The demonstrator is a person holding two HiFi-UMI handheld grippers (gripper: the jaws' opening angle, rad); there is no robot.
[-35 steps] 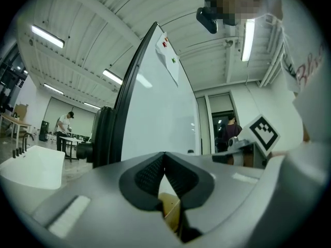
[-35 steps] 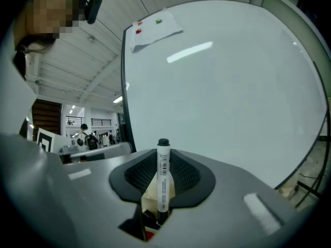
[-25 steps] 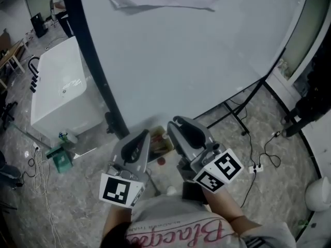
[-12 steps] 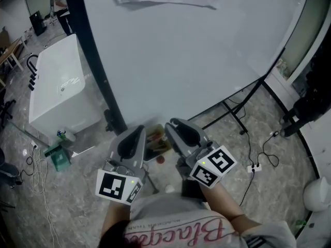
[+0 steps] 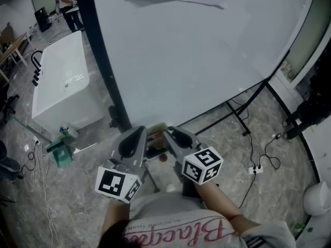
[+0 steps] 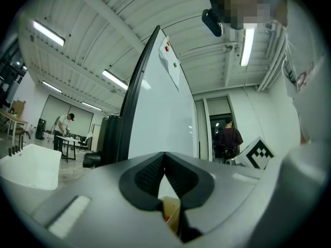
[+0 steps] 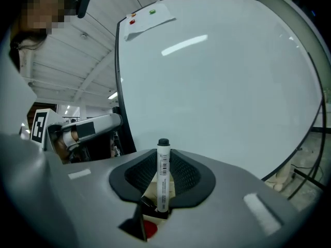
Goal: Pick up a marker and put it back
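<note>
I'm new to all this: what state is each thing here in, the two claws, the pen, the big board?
Left grey two-jaw gripper: shut, empty.
Right grey two-jaw gripper: shut on the marker.
White marker with a black end: clamped, pointing out along the jaws.
Large whiteboard: upright, no writing visible.

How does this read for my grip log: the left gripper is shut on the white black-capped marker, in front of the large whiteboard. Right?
Not quite: it is the right gripper, not the left. The right gripper view shows it shut on the white black-capped marker, in front of the large whiteboard. The left gripper has its jaws together on nothing.
</note>
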